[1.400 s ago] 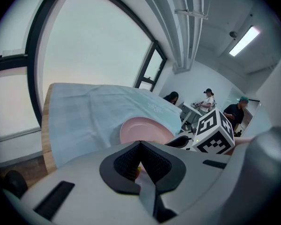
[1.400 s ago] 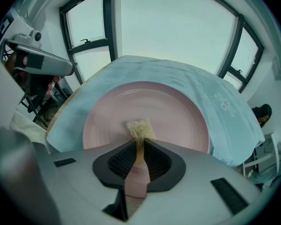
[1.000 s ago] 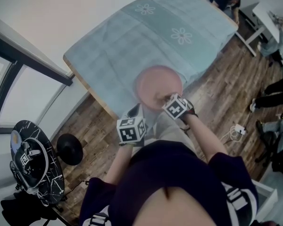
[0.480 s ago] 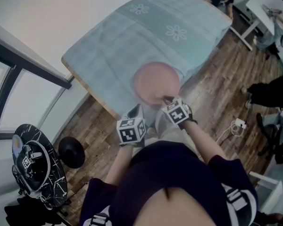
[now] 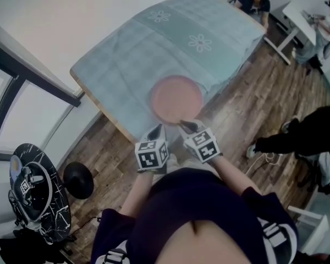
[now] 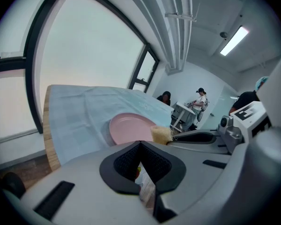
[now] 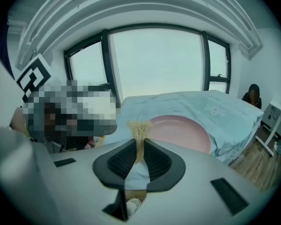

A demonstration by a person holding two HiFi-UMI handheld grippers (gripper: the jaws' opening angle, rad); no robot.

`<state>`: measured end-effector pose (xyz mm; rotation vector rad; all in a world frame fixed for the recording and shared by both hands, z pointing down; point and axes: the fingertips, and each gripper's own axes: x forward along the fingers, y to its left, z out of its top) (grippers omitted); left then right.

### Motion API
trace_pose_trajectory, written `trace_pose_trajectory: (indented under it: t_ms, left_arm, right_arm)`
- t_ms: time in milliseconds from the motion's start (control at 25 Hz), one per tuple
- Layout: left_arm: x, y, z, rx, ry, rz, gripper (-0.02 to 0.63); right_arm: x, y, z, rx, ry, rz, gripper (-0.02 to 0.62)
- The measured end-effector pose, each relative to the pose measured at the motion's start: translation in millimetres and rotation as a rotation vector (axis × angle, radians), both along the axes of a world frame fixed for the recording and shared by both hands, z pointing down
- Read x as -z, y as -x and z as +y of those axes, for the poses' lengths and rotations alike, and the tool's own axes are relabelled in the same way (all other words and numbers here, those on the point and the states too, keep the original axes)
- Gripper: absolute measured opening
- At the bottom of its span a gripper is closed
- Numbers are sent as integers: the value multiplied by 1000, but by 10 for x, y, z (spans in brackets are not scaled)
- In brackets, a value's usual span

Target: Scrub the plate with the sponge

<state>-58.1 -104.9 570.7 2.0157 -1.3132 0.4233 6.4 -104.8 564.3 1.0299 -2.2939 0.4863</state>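
Observation:
A pink plate (image 5: 176, 99) lies near the front edge of a table covered with a light blue cloth (image 5: 154, 43). My right gripper (image 5: 182, 124) hovers just before the plate's near rim, shut on a yellow sponge (image 7: 139, 125) that sticks out past the jaws. In the right gripper view the plate (image 7: 182, 128) sits just beyond the sponge. My left gripper (image 5: 155, 130) is held beside it, off the table's edge, jaws shut with nothing between them. The left gripper view shows the plate (image 6: 129, 128), the sponge (image 6: 160, 134) and the right gripper's fingers (image 6: 196, 137).
The table's wooden edge (image 5: 93, 100) runs along the left. A black round stool (image 5: 78, 179) stands on the wood floor at lower left. A person's legs (image 5: 297, 133) are close at the right. Other people and a white desk (image 5: 308, 10) are at the far right.
My right gripper has drawn back with the sponge from over the plate's near part to just before its rim. A person has walked in at the right. The left gripper has hardly moved.

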Motion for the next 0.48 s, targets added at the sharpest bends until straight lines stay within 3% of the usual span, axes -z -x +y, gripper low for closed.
trace_pose_trajectory:
  t_ms: [480]
  left_arm:
    - [129,-273,628,80,9,-8,3]
  right_arm:
    - [357,-268,629,13,-12,-138,54]
